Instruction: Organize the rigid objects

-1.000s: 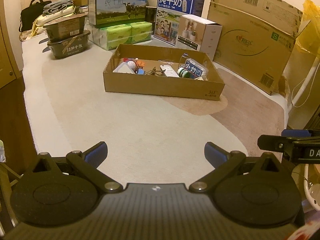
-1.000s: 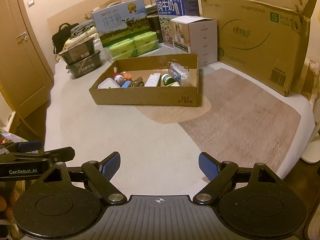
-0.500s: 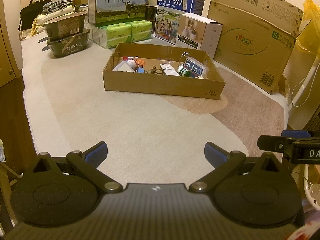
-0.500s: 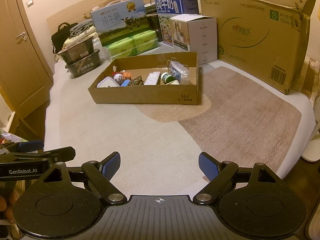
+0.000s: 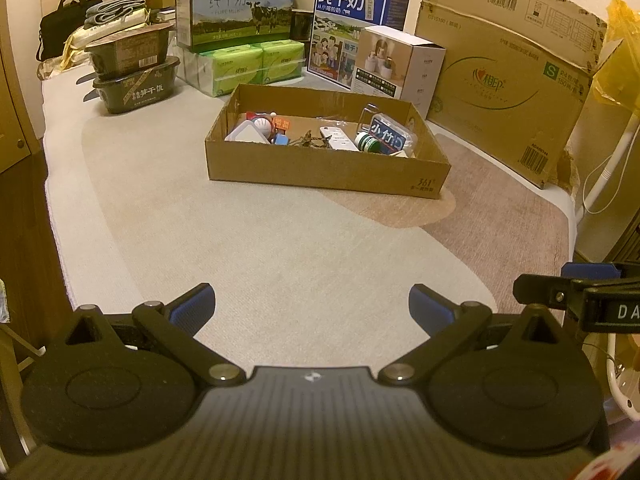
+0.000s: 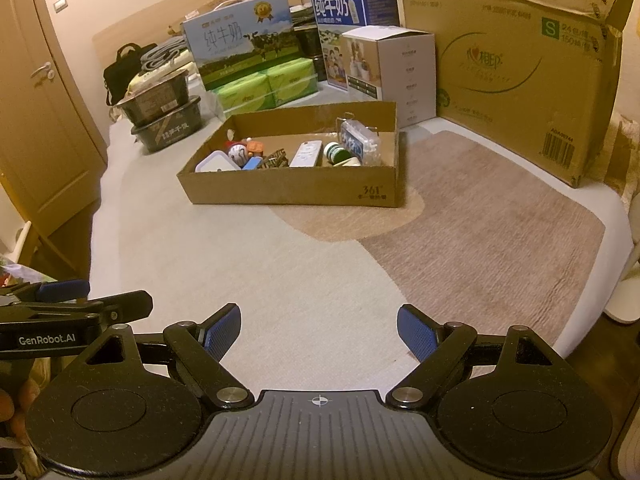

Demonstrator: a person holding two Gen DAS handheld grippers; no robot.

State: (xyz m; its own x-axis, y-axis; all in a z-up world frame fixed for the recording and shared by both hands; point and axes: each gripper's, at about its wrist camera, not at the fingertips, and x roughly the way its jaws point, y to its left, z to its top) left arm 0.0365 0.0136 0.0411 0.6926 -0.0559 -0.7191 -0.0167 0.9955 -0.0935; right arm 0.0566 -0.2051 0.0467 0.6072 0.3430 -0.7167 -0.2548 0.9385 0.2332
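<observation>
jaws apart on left gripper and right gripper, nothing between. hovering over carpet, well short of shallow cardboard box holding remote, green-capped bottle.

Matt cardboard tray, cloth bedcover (rough weave)

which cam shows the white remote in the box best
Right wrist view: the white remote lies nearly whole above the cardboard box front wall. The left wrist view shows it smaller, its near end crowded by clutter.
</observation>
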